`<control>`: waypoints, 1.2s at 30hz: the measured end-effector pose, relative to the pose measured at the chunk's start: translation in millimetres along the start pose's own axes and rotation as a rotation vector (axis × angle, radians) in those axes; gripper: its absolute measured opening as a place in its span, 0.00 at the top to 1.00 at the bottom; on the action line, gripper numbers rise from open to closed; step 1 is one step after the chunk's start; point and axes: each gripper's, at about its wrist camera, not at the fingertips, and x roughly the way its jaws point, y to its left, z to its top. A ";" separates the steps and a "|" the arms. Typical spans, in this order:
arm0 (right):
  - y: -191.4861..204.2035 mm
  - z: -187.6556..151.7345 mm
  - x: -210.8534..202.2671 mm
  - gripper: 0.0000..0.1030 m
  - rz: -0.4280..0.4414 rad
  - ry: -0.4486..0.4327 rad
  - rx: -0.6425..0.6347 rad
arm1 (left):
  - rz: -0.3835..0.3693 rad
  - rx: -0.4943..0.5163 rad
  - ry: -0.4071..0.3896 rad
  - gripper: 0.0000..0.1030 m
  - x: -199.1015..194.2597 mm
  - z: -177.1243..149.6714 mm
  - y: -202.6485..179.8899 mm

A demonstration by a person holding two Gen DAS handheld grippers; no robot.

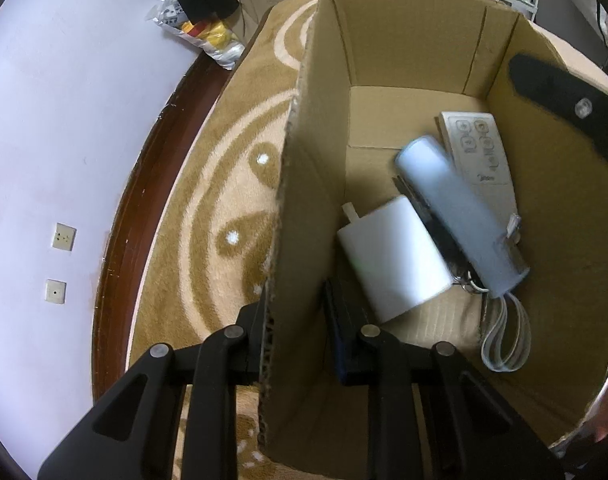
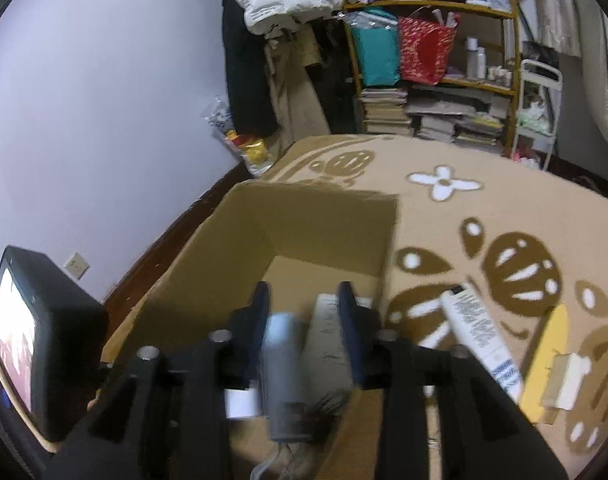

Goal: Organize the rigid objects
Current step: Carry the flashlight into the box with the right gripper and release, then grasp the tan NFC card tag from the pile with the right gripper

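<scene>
Black fingers of the left gripper (image 1: 300, 328) sit closest to the lens, pinched narrow on the near wall of the cardboard box (image 1: 304, 184), one finger outside and one inside, steadying it on the patterned blanket (image 1: 224, 184). Inside the box lie a white charger block (image 1: 392, 256), a white remote (image 1: 480, 152) and a pale blue cylinder with a wrist loop (image 1: 460, 216), blurred and lying across the others. From the right wrist view the right gripper (image 2: 304, 312) hangs over the box with its fingers parted and no pad touching the cylinder (image 2: 280, 376) below them, so it looks like a release. To do this well, keep the box wall clamped, lift the right fingers straight up clear of the rim, then turn to what waits on the blanket: another white remote (image 2: 480, 332) and a yellow card with a small white block (image 2: 552, 360), taken one by one.
</scene>
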 end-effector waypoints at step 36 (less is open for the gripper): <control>-114.5 -50.3 -24.7 0.04 -0.183 0.168 0.277 | 0.021 0.007 -0.004 0.78 -0.9 -4.4 -0.9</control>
